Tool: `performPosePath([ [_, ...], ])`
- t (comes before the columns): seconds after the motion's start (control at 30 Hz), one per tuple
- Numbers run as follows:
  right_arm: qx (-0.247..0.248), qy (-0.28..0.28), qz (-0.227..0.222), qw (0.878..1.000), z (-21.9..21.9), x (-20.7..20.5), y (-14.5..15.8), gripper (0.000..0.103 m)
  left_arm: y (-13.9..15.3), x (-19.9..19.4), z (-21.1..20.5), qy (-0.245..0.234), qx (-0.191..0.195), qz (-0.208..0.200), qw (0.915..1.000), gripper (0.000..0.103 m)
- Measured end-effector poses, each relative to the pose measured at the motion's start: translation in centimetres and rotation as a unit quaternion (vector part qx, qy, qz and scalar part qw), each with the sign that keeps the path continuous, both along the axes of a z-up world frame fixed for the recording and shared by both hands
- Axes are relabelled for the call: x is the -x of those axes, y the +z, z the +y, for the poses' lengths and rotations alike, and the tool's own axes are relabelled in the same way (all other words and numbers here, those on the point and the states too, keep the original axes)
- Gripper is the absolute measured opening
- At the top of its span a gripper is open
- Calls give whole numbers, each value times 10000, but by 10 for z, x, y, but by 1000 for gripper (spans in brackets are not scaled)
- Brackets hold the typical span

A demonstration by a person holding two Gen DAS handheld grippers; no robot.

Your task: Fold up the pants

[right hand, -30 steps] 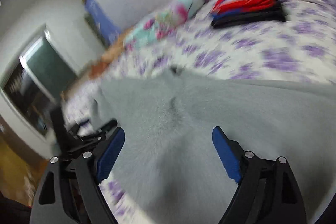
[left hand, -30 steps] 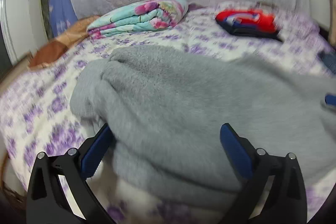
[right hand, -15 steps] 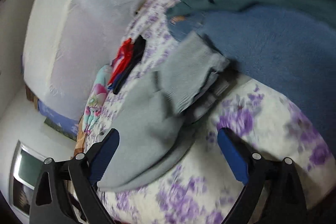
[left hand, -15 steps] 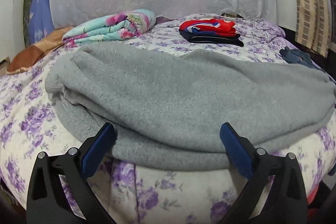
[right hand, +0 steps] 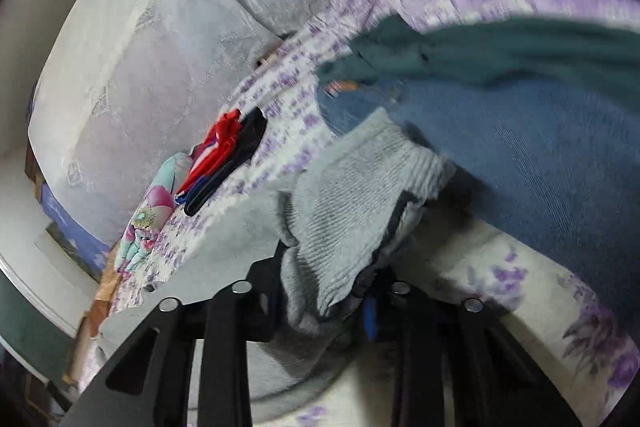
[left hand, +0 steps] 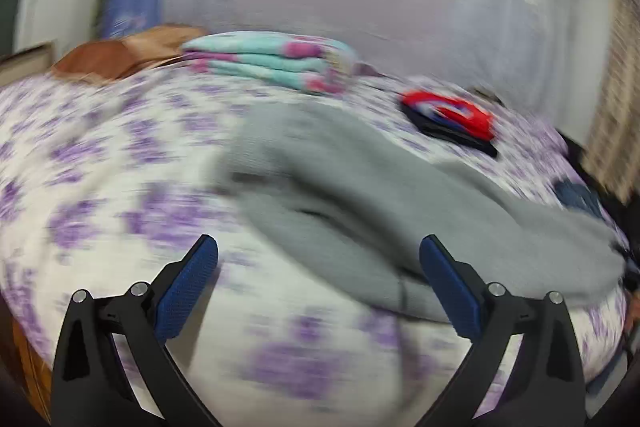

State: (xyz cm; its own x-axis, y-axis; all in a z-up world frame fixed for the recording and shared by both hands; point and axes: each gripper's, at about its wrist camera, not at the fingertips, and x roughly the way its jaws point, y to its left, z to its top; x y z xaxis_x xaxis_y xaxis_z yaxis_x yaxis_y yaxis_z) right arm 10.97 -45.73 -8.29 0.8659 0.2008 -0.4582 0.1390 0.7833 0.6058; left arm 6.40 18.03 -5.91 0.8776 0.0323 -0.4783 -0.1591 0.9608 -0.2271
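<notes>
The grey pants (left hand: 400, 195) lie across the bed (left hand: 100, 187), already doubled lengthwise, running toward its right edge. The right gripper (right hand: 324, 307) has just been closing and now pinches the ribbed cuff (right hand: 352, 195) near that edge. The left gripper (left hand: 318, 283) gapes wide and empty over the near edge, just short of the cloth. Looks to me like one fold is made; the crosswise folds remain.

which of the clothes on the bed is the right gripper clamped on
The grey pants: their ribbed end sits pinched in the right gripper, unlike the blue garment lying free beside.
</notes>
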Motion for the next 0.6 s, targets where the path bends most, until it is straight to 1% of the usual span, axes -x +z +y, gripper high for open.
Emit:
performPosePath([
  [0.07,485,35,-231,9985,21,2,27,29,-5,0,24,351,155,104,9992,98],
  [0.1,862,112,-378,9955,39,1,44,29,-10,0,41,527,327,191,9979,98],
  [0.17,1452,284,-531,9876,71,2,67,29,-14,2,55,437,564,133,9974,98],
  [0.2,1915,433,-627,9785,99,-1,80,29,-13,4,56,395,593,93,9974,98],
  [0.27,2537,689,-735,9620,141,-7,94,29,-13,3,51,456,461,100,9978,98],
  [0.3,2996,892,-762,9468,174,-13,97,29,-15,0,43,513,178,166,9984,98],
  [0.33,3294,1018,-755,9356,196,-16,97,29,-16,-1,38,544,-4,219,9983,98],
  [0.4,4085,1449,-700,8985,259,-29,85,29,-18,-5,28,622,-381,339,9968,98],
  [0.43,4356,1636,-668,8826,283,-34,76,29,-17,-5,30,629,-415,349,9965,98],
  [0.47,4628,1825,-619,8653,306,-38,65,29,-17,-5,32,617,-376,336,9968,98],
  [0.5,5031,2068,-471,8378,336,-44,46,39,-16,-3,36,582,-237,293,9976,98],
  [0.53,5385,2398,-232,8074,362,-50,24,44,-16,-2,39,549,-114,257,9981,98],
  [0.57,5526,2613,-144,7913,375,-51,11,50,-15,0,43,516,14,219,9984,98],
  [0.6,5674,2604,-144,7811,384,-50,5,51,-14,1,47,479,154,177,9986,98],
])
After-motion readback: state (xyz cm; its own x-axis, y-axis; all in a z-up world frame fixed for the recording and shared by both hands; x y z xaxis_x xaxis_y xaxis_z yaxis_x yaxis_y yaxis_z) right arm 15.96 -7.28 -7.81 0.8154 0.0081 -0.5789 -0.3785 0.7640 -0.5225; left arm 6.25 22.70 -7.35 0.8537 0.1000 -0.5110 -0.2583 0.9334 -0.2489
